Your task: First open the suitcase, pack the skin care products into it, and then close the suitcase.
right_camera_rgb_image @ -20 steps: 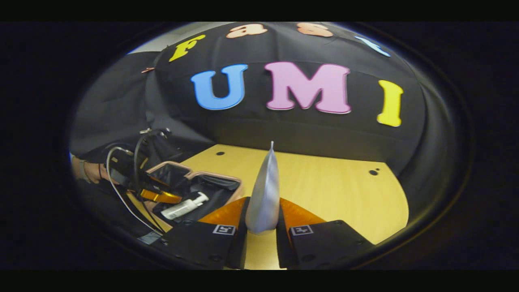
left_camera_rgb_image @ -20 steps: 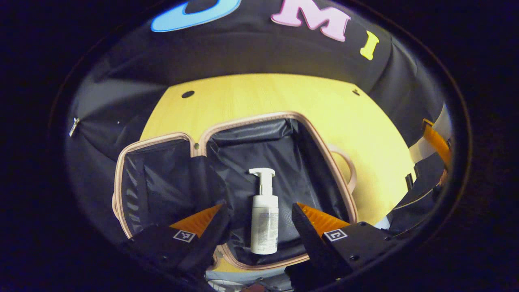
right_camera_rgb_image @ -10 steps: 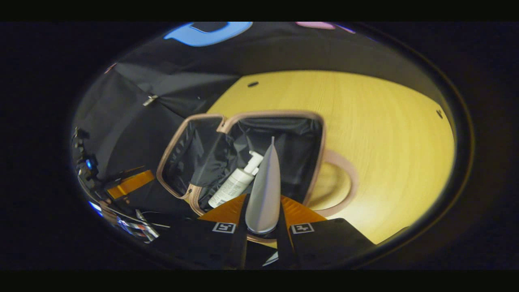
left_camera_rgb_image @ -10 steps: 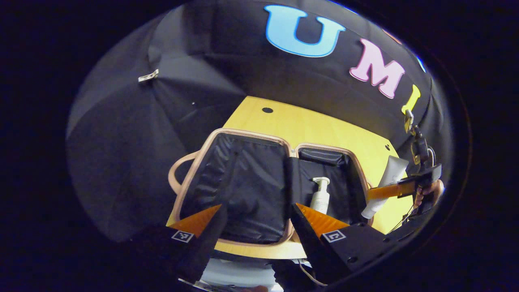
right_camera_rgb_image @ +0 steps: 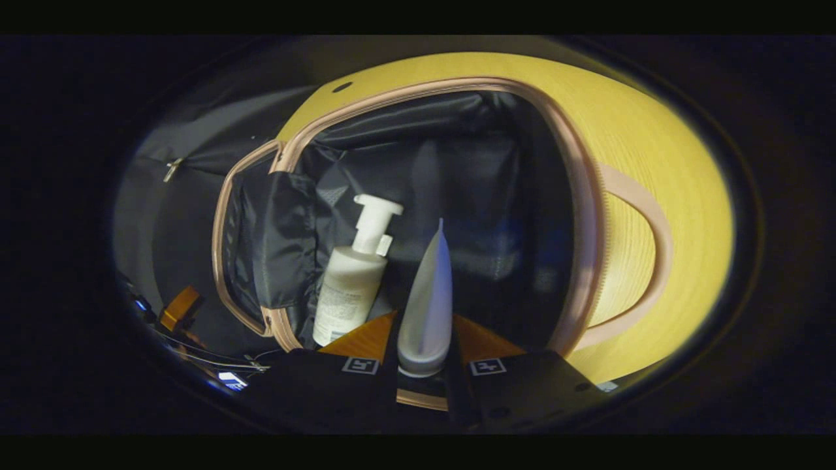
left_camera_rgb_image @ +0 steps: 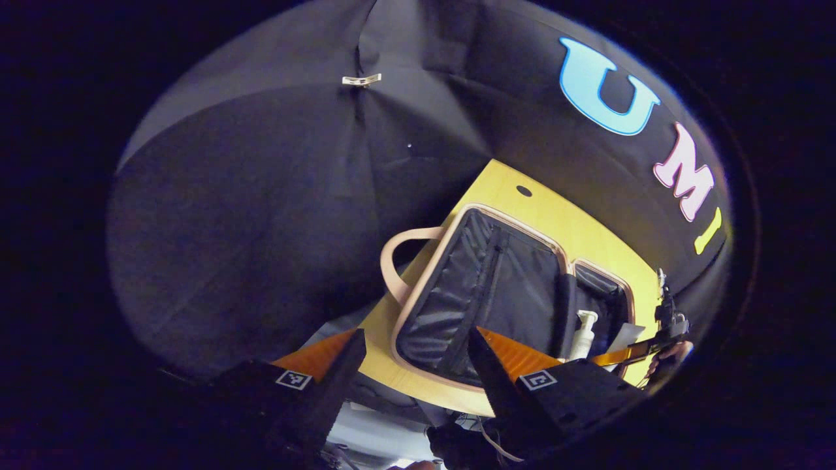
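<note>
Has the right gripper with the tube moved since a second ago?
Yes. The right gripper, holding the tube, went from above bare table to over the open suitcase.

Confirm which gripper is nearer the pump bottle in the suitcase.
Right. The right gripper, shut on the tube, is over the open suitcase beside the pump bottle. The left gripper sits back by the other half, open.

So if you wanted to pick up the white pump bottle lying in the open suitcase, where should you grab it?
Probably around the white pump bottle's round body, coming down from above with one finger on each long side. It lies flat on the dark lining of the pink-rimmed suitcase, so its sides are free. The pump head looks thin and knobbly, and could slip.
</note>
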`<state>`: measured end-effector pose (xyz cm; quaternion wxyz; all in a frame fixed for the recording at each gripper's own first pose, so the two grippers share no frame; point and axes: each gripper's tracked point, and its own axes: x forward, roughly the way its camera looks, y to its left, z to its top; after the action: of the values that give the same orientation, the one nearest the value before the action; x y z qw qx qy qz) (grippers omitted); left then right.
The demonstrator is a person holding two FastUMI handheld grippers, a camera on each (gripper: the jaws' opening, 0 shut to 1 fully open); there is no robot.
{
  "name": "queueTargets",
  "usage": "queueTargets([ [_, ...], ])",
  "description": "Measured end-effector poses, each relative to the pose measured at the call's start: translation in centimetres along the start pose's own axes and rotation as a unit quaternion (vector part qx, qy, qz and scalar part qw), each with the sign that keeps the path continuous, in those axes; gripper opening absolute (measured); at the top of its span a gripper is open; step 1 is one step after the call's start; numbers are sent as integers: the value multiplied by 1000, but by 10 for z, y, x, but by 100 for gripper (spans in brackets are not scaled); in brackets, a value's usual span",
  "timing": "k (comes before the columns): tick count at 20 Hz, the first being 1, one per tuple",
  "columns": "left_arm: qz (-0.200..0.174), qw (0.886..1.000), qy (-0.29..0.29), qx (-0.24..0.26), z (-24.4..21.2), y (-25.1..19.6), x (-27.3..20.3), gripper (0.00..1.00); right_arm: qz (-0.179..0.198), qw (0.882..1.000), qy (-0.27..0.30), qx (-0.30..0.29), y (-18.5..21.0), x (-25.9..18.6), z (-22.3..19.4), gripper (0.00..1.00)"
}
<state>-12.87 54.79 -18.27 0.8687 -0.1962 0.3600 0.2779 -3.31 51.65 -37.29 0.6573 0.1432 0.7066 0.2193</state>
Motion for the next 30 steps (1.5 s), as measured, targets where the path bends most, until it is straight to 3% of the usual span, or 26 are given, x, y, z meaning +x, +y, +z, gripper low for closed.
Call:
queueTargets([
  [1, 8, 1000, -1, -1, 1, 3, 7, 99, -2, 1000, -7, -2, -2, -6, 1, 31],
  [3, 13, 1000, -2, -6, 18, 12, 24, 99, 8, 1000, -20, -10, 0, -23, -4, 40],
  [7, 18, 999, 7, -29, 48, 22, 53, 96, 85, 991, -94, -37, 29, -83, -1, 89],
  [11, 27, 998, 51, -37, 56, 33, 95, 99, 109, 980, -152, -70, 21, -142, -1, 88],
  [17, 71, 987, 147, -3, 39, 54, 151, 93, 93, 980, -175, 14, -22, -159, -3, 89],
  [18, 71, 984, 161, 3, 33, 54, 157, 90, 88, 981, -174, 21, -28, -160, -5, 89],
  [19, 45, 984, 174, 2, 29, 44, 161, 89, 81, 981, -172, 24, -35, -161, -7, 89],
  [20, 12, 983, 182, -10, 27, 30, 163, 66, 75, 982, -172, 29, -41, -163, -10, 89],
  [22, 22, 983, 181, -9, 32, 26, 165, 20, 80, 980, -175, 43, -42, -167, -11, 89],
  [24, 16, 986, 168, 0, 41, 26, 164, 16, 86, 979, -178, 51, -41, -170, -13, 89],
  [27, -25, 991, 134, -13, 61, 8, 144, 11, 86, 978, -182, 50, -41, -174, -16, 89],
  [30, -54, 994, 91, 7, 83, -6, 119, 7, 85, 978, -185, 43, -40, -178, -15, 89],
])
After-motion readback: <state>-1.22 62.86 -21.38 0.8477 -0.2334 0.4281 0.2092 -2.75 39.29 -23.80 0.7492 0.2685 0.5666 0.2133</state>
